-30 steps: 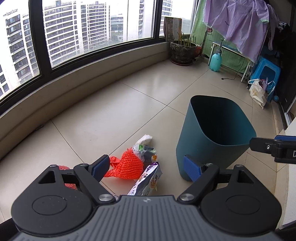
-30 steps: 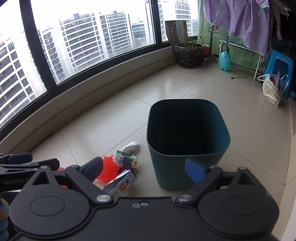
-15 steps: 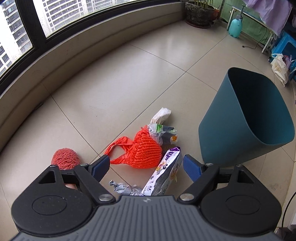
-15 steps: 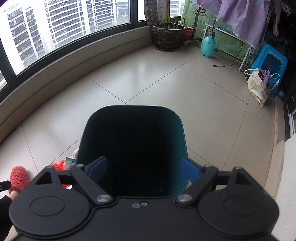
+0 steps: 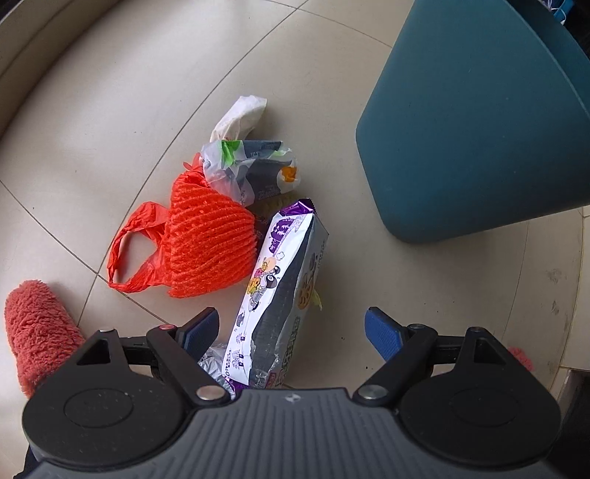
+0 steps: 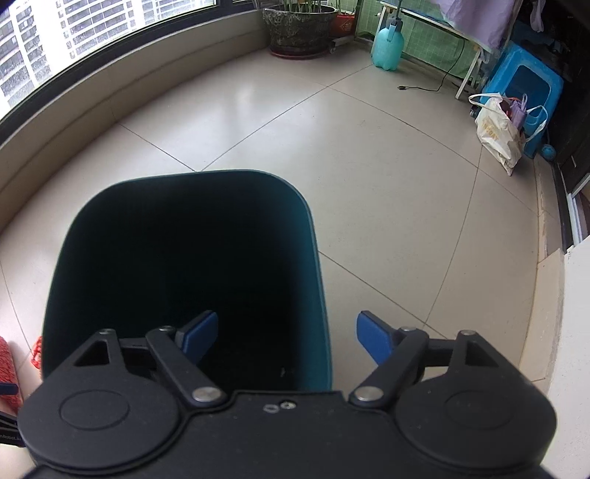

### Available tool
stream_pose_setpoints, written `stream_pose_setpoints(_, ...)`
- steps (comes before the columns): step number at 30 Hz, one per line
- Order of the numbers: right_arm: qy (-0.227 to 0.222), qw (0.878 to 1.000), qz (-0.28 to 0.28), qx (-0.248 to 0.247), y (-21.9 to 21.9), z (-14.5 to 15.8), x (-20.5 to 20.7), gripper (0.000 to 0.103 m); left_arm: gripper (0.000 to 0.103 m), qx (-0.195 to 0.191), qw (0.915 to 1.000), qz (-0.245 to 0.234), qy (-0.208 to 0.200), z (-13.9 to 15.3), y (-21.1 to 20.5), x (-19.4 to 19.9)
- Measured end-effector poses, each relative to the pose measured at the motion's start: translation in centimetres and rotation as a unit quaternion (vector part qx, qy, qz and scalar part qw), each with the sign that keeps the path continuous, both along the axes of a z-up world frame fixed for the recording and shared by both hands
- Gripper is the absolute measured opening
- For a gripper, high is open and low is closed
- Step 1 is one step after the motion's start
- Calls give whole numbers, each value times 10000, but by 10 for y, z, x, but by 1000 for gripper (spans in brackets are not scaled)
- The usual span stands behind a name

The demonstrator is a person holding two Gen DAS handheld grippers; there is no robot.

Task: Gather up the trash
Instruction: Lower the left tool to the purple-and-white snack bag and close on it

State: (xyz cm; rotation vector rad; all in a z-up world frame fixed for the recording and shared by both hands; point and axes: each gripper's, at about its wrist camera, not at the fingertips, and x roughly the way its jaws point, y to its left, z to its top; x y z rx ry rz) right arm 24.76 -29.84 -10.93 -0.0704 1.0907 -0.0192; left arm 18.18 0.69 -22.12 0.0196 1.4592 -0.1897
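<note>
1. The snack wrapper (image 5: 282,294) lies at lower centre of the left wrist view, long axis running up-frame, its near end between the spread fingers of the left gripper (image 5: 291,331).
2. The left gripper is nearer, tilted down, gripping nothing.
3. The right gripper (image 6: 284,335), also spread and empty, hovers over the teal bin (image 6: 317,294), lower left.

**Balcony surroundings**

A potted plant (image 6: 300,31) is set by the window (image 6: 92,25). A teal spray bottle (image 6: 387,49), a blue stool (image 6: 525,86) and a white bag (image 6: 497,132) are placed on the tiled floor (image 6: 332,154).
</note>
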Motion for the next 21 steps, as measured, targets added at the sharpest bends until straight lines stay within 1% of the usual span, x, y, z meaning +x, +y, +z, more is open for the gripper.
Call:
stream_pose_setpoints(2,110,9996,-199,171,-9,-6,4,79,86,-43,10000,-59,67,-16,-1,1)
stream_pose_setpoints(4,298,9986,-282,320,-14,-15,7,77,86,-80,9998,-141,143,-30,-1,3)
stream_pose_setpoints(6,414,9979,-334,368,-16,-25,7,69,86,10,9994,-268,214,-40,-3,2)
stream_pose_setpoints(7,474,9974,-374,383,-16,-28,8,63,86,39,9991,-319,293,-47,-4,3)
stream_pose_setpoints(8,530,9969,-414,411,-16,-31,9,46,86,43,9987,-348,375,-53,-4,3)
stream_pose_setpoints(9,596,9962,-441,455,-15,-33,10,40,86,98,9984,-381,418,-58,-5,3)
stream_pose_setpoints(10,627,9961,-418,458,-13,-34,10,38,86,175,9980,-438,424,-63,-7,1)
stream_pose_setpoints(12,608,9969,-321,392,-9,-36,8,27,86,300,9974,-482,447,-71,-8,-1)
stream_pose_setpoints(17,556,9979,-201,280,-5,-37,5,27,86,409,9967,-451,539,-88,-9,-1)
stream_pose_setpoints(19,531,9980,-197,282,-5,-37,4,26,81,485,9966,-435,512,-92,-8,0)
stream_pose_setpoints(20,523,9981,-190,272,-5,-37,4,26,71,551,9962,-415,524,-95,-8,1)
stream_pose_setpoints(21,509,9983,-174,237,-2,-37,2,25,56,634,9956,-407,561,-99,-8,2)
